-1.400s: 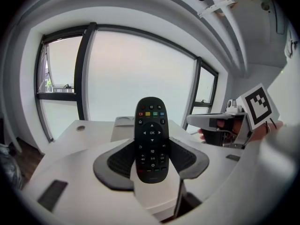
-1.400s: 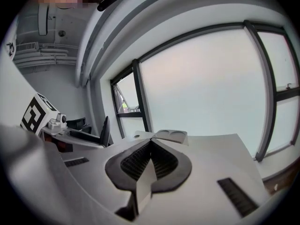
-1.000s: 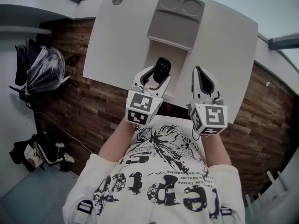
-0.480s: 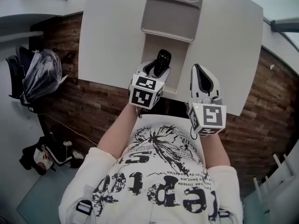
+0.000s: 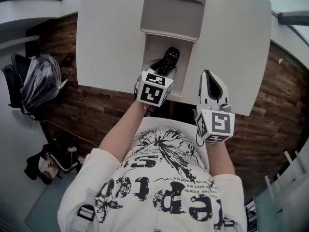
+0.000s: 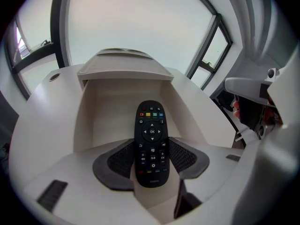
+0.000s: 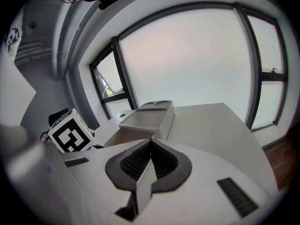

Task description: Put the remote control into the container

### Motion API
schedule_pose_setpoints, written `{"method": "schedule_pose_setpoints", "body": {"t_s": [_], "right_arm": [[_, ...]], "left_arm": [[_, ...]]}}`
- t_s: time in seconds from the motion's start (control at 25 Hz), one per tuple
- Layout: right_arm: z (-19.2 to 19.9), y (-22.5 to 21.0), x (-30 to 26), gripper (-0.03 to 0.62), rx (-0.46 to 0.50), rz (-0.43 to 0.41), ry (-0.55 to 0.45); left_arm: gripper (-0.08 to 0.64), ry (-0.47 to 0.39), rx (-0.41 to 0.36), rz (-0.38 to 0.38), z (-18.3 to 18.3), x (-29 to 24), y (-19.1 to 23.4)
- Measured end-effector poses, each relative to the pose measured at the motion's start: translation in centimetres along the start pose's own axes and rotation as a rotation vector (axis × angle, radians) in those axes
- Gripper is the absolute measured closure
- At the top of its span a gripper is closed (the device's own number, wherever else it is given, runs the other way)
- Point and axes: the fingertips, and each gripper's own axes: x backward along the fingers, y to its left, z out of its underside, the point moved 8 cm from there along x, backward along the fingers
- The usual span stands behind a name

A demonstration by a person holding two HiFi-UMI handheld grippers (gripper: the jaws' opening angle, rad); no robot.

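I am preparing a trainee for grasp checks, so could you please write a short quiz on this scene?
1. True or false: the right gripper has its fingers shut on nothing.
2. Which holds the remote? A) the left gripper B) the right gripper C) neither
3. Fill in: the container stands on a white ___.

Key: 1 true; 2 A; 3 table.
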Motion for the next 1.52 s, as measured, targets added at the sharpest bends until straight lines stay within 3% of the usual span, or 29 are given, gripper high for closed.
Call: {"method": "schedule_pose_setpoints", "body": {"t_s": [0.36,0.64,0.76,1.0,1.08,1.32,1.52], "right_arm": [[0.6,-0.6,0.8,0.591,-0.025,0.028,0.001],[0.4,-0.6,1.5,0.591,-0.012,0.039,-0.011],[0.2,-0.6,1.7,0.591,-0.007,0.04,-0.02],[-0.8,0.1,2.7,0.591,0.02,0.042,-0.051],[-1.5,0.4,3.1,0.591,0.034,0.044,-0.073],[-3.8,1.6,4.4,0.591,0.075,0.041,-0.127],[-6.2,3.0,5.0,0.591,0.112,0.002,-0.195]], "left_arm": [[0.327,0.005,-0.051,0.0,0.0,-1.2,-0.7],[0.327,-0.085,-0.041,-0.043,-0.3,0.5,-0.9],[0.327,-0.161,-0.036,-0.054,-1.1,2.4,-0.8],[0.328,-0.265,0.056,0.03,-2.6,6.4,-0.4],[0.368,-0.314,0.062,0.027,-3.4,7.9,-0.6],[0.545,-0.485,0.026,0.017,-6.3,12.7,-2.2],[0.551,-0.674,-0.103,-0.041,-8.4,16.8,-3.0]]}}
